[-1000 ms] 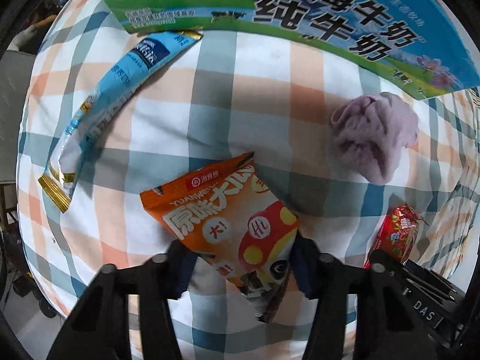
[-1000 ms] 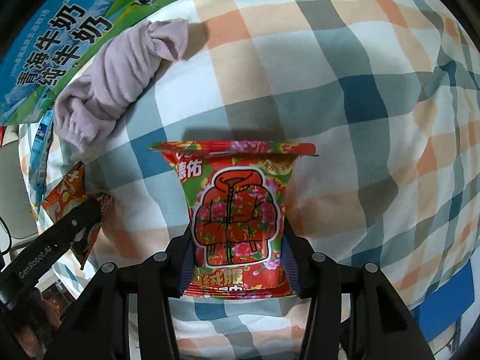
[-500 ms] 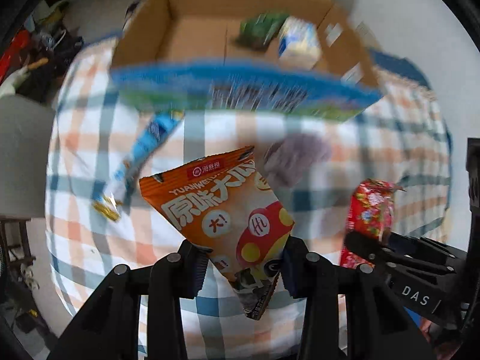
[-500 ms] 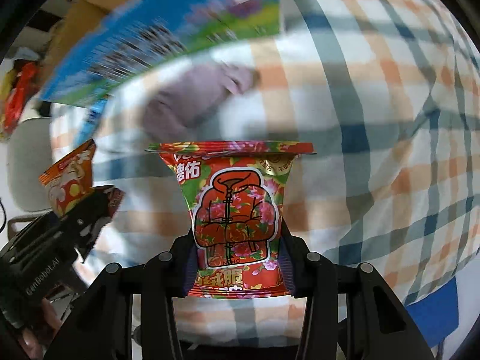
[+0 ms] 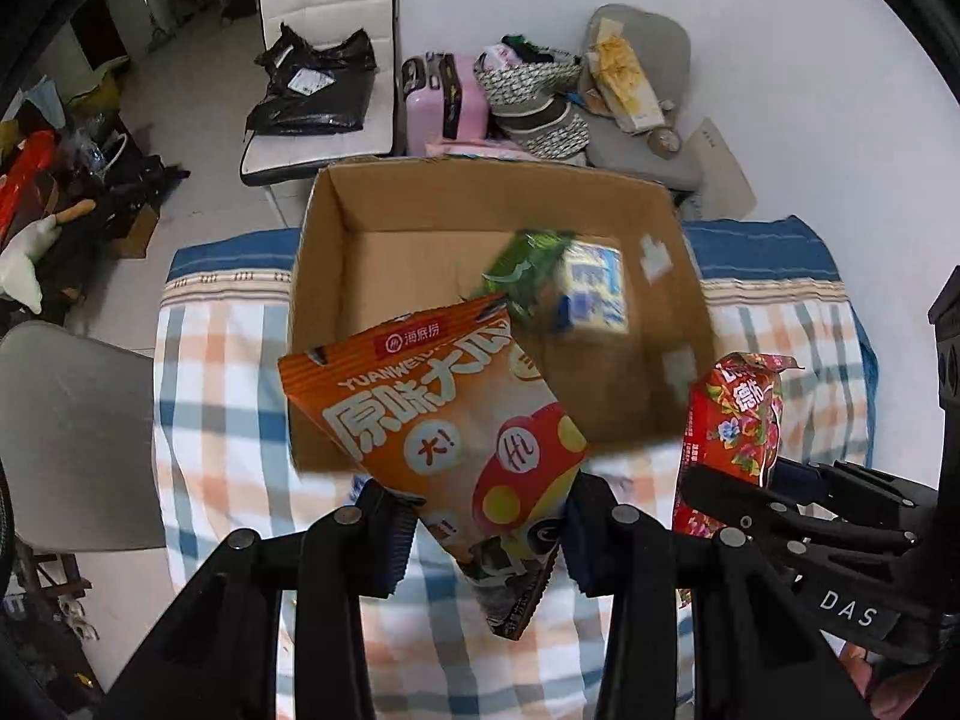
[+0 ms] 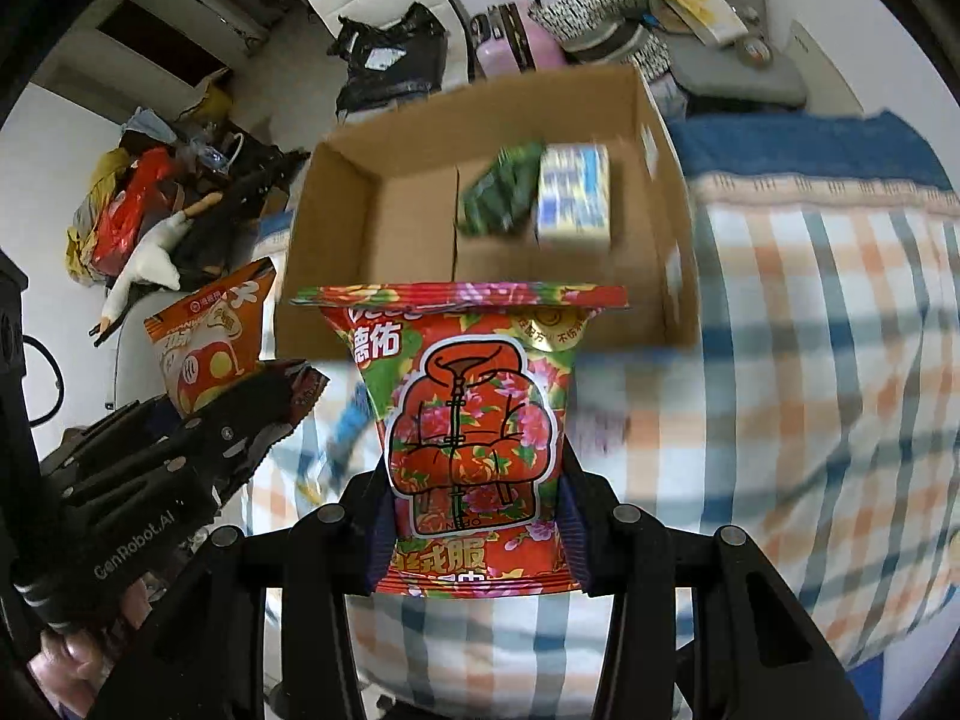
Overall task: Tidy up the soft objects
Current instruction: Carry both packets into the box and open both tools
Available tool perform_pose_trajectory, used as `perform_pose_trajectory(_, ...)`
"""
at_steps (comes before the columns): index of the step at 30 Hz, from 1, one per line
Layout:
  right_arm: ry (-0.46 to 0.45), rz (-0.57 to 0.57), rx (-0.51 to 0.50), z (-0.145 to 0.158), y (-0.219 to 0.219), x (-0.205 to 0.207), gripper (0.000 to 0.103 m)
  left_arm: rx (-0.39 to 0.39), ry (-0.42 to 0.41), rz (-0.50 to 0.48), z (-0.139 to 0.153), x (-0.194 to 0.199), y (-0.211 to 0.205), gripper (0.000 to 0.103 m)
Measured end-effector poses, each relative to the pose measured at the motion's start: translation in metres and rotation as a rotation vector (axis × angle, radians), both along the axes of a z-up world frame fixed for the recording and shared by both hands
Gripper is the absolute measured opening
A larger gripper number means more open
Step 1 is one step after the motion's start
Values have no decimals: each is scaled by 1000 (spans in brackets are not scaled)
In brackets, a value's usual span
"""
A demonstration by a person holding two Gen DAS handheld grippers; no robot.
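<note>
My left gripper [image 5: 483, 531] is shut on an orange snack packet [image 5: 444, 426] and holds it up in front of an open cardboard box [image 5: 420, 252]. My right gripper [image 6: 471, 531] is shut on a red flowered packet [image 6: 474, 420], also raised before the box [image 6: 396, 228]. The red packet [image 5: 732, 426] shows at the right of the left wrist view, and the orange packet [image 6: 204, 348] at the left of the right wrist view. The box holds a green packet [image 5: 522, 276] and a blue-and-white pack [image 5: 594, 291]. The purple cloth and blue sachet are hidden.
The box stands on a checked bed cover [image 5: 222, 372] with a blue band [image 5: 756, 252] at its far end. Beyond are a white chair [image 5: 324, 60], a pink suitcase [image 5: 444, 102], bags and floor clutter [image 6: 150, 204].
Both grippers have lifted their packets off the checked cover and risen, so the views now look down into the open box instead of at its printed side.
</note>
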State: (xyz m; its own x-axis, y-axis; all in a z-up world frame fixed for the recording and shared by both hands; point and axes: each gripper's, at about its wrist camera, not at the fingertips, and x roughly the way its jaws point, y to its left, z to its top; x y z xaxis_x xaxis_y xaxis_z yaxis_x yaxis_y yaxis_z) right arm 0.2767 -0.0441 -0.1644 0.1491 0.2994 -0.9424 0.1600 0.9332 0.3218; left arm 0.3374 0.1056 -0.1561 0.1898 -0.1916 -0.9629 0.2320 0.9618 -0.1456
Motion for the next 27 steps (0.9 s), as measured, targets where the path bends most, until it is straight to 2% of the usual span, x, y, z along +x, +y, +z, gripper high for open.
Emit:
perform_pose_trajectory(5,51,-3,-4,-25,8,65,47,30,96,11,-34,60,1,37)
perform_pose_trajectory(10,149,32,-58,-78,23,114,47,82,193,9,-82,108,-3,37)
perform_pose_trajectory(17,255,59,-128,-151,35,138,47,125,278,-18,-135,144,-10,37)
perform_pose_trajectory(27,328,78,-132,-196,34,143,47,151,310,-48,-167,175,-16,37)
